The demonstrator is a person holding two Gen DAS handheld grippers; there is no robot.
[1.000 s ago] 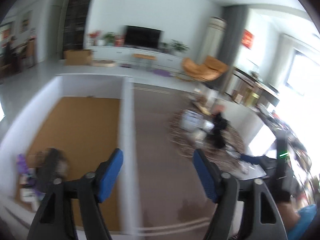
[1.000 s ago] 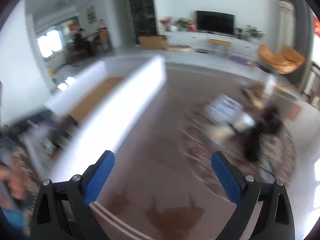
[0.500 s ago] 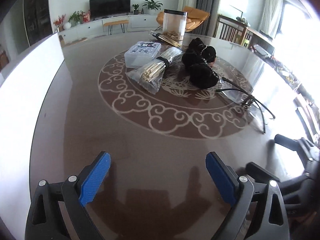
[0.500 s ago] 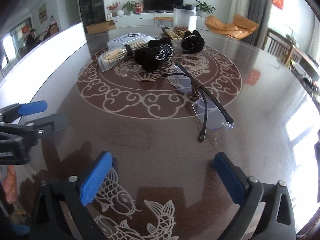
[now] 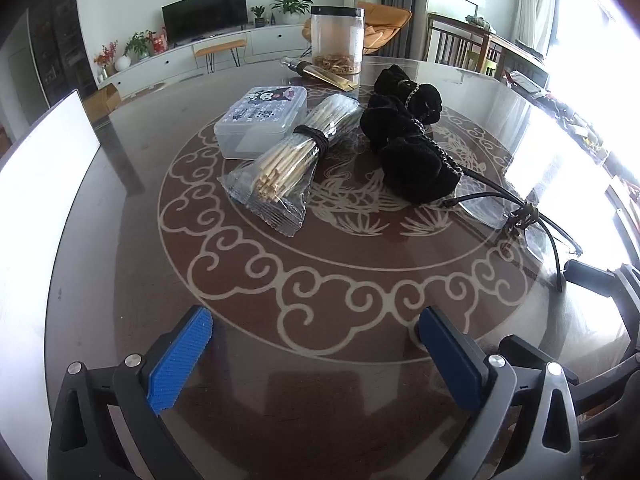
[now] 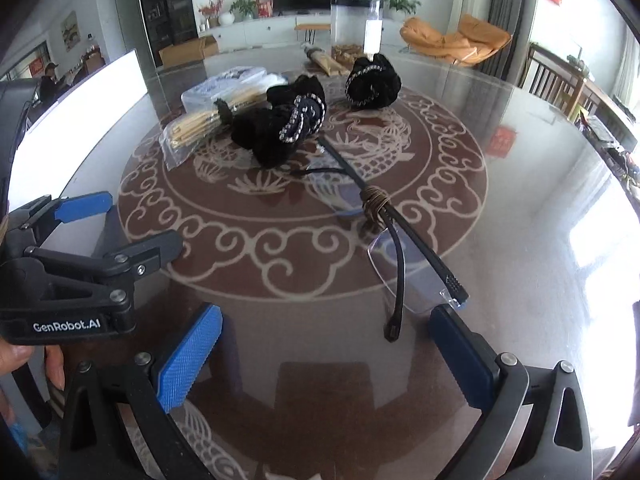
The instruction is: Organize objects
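Observation:
On the round patterned table (image 5: pixel 120 240) lie a clear bag of wooden sticks (image 5: pixel 288 164), a clear plastic box (image 5: pixel 262 120), black scrunchies (image 5: pixel 408 148) and rimless glasses (image 5: pixel 520 216). My left gripper (image 5: pixel 314 316) hovers over bare table short of the stick bag; its jaws are opening and hold nothing. It also shows at the left of the right wrist view as the left gripper (image 6: pixel 142 220). My right gripper (image 6: pixel 325 314) is open. The nearer temple tip of the glasses (image 6: pixel 392 248) reaches in between its fingers, and the pads do not press on it.
A clear jar with a black lid (image 5: pixel 337 40) and a gold tube (image 5: pixel 320 72) stand at the table's far side. A white panel (image 5: pixel 36 184) runs along the left edge. Chairs (image 6: pixel 560 80) stand beyond the right rim. A person's fingers (image 6: pixel 24 360) show at the lower left.
Both grippers swung down from the room towards the table, then drew closer to the objects. The left jaws spread wider. The glasses now reach between the right fingers.

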